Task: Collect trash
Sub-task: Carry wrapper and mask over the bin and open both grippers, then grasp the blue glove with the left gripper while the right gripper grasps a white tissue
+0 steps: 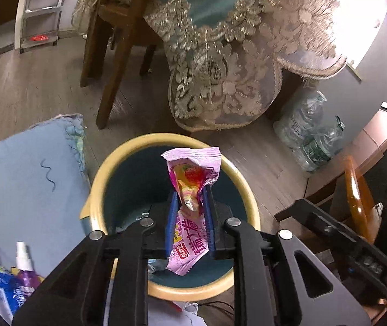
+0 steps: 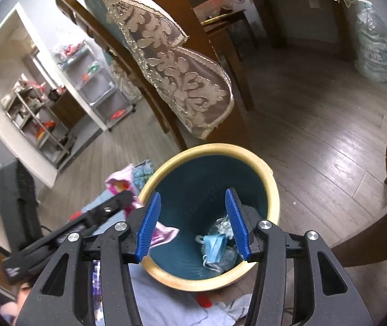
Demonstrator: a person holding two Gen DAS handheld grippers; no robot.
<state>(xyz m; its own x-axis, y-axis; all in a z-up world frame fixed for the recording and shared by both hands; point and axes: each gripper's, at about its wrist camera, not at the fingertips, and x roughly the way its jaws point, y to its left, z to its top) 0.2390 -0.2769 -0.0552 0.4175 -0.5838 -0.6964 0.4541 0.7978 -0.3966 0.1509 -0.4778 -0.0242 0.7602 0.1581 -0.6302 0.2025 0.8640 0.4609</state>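
My left gripper (image 1: 189,198) is shut on a pink snack wrapper (image 1: 193,174) and holds it over the mouth of a round teal bin with a cream rim (image 1: 95,190). My right gripper (image 2: 193,206) is open and empty above the same bin (image 2: 273,203). Blue and pale trash (image 2: 214,247) lies at the bin's bottom. In the right wrist view the left gripper's arm (image 2: 103,212) with the pink wrapper (image 2: 120,183) shows at the bin's left rim.
A wooden chair (image 1: 117,54) draped with lace cloth (image 1: 220,81) stands just beyond the bin. A blue cushion (image 1: 25,174) with a spray bottle (image 1: 25,266) lies left. Water bottles (image 1: 310,133) and an orange chair leg (image 1: 356,190) are right.
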